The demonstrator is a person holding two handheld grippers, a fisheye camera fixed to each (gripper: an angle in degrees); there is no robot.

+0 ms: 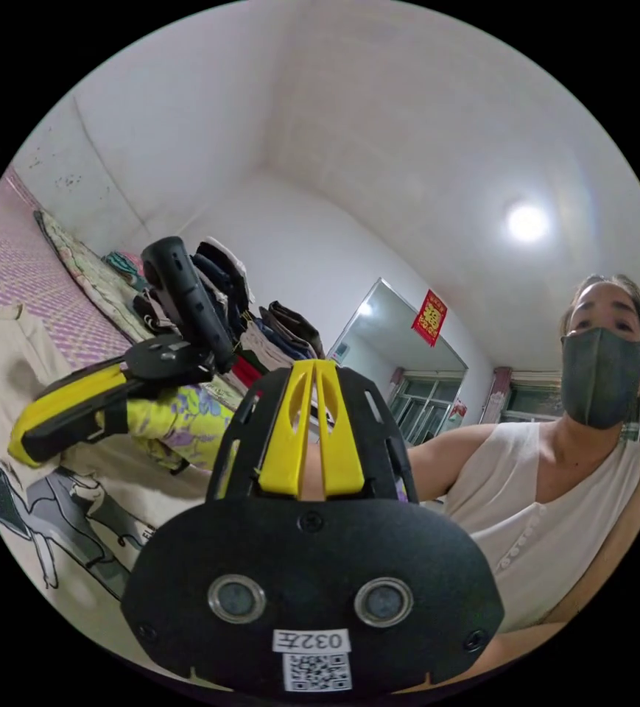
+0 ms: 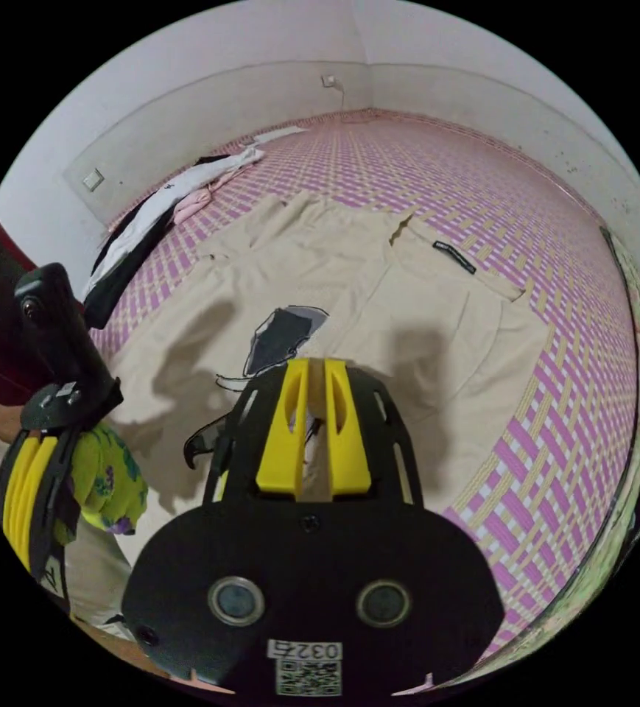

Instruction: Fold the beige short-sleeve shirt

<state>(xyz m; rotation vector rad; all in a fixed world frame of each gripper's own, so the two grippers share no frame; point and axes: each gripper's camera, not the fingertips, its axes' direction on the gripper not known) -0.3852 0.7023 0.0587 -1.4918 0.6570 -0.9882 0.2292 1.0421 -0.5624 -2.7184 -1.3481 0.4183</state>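
Note:
The beige short-sleeve shirt lies spread flat on a pink checked mat, with a dark printed figure on its front and a black neck label at the far end. My right gripper hovers above the shirt's middle with its yellow jaws shut and nothing between them. My left gripper points up toward the ceiling and a person, shut on nothing; it also appears at the left edge of the right gripper view, left gripper, held in a yellow flowered glove. The right gripper hangs over the shirt.
Black, white and pink clothes lie in a heap on the mat's far left. A stack of folded clothes sits along a patterned quilt by the wall. A masked person sits close behind the grippers.

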